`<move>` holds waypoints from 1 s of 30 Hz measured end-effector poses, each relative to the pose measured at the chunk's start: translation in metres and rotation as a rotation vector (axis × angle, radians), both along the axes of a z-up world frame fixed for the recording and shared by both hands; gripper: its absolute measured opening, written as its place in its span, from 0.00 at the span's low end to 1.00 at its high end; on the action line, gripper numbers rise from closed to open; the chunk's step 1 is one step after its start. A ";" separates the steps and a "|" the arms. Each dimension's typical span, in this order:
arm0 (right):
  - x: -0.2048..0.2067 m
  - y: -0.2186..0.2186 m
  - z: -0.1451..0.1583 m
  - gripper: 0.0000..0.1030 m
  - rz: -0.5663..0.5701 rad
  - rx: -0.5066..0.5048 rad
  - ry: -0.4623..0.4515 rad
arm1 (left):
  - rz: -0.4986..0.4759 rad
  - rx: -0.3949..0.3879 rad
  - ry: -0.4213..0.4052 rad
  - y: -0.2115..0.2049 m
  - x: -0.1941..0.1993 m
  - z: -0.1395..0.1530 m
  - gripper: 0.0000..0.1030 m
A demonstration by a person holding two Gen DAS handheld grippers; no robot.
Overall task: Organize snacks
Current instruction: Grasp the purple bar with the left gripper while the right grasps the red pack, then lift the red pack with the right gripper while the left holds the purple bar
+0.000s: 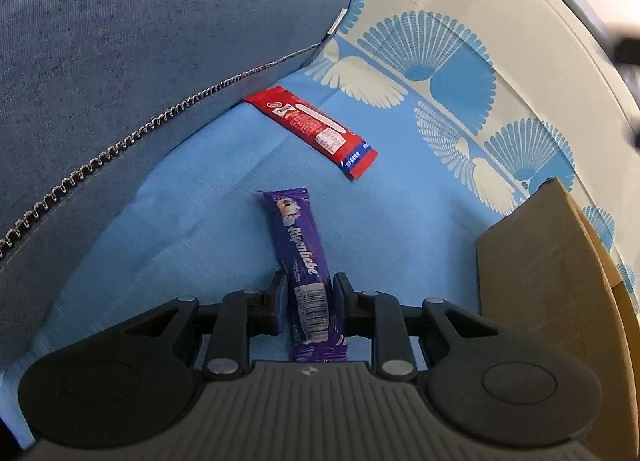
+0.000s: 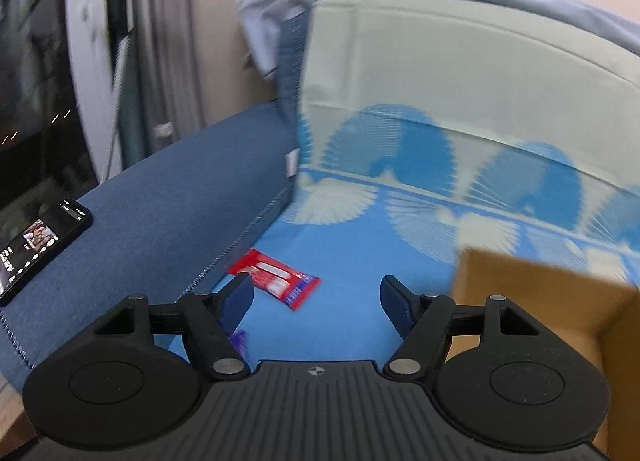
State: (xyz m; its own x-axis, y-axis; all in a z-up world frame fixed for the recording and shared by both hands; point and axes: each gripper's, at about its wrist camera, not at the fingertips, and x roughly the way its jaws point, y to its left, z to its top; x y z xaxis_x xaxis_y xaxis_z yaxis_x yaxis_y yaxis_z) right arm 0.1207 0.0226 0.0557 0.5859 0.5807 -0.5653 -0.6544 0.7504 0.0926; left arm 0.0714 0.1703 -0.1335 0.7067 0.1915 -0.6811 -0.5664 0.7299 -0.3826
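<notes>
Left wrist view: left gripper (image 1: 308, 293) clamped on purple snack bar (image 1: 303, 261), long axis up-frame; cardboard box (image 1: 540, 281) lower right.

Ahead of my right gripper (image 2: 316, 301) I see open blue sheet (image 2: 352, 261); only the red wrapper (image 2: 276, 281) lies there. The cardboard box (image 2: 540, 293) blocks its right, the dark blue cushion (image 2: 160, 201) its left.

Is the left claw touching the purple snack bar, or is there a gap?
Touching. The left wrist view shows the left claw with both pads pressed against the sides of the purple snack bar, which stands out forward between them over the blue sheet.
</notes>
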 end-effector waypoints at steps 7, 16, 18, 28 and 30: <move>0.083 0.099 -0.042 0.76 0.140 -0.141 0.114 | -0.019 -0.010 -0.007 0.002 -0.005 0.000 0.26; 0.132 0.189 -0.130 0.81 0.315 -0.443 0.119 | -0.027 -0.016 -0.008 0.006 -0.008 0.000 0.27; 0.138 0.195 -0.142 0.82 0.333 -0.458 0.140 | -0.017 -0.016 -0.006 0.007 -0.009 0.001 0.27; 0.142 0.177 -0.154 0.59 0.374 -0.352 0.249 | 0.015 -0.002 0.002 0.006 -0.011 0.004 0.27; 0.136 0.172 -0.150 0.45 0.404 -0.352 0.251 | 0.017 -0.004 0.002 0.006 -0.013 0.005 0.27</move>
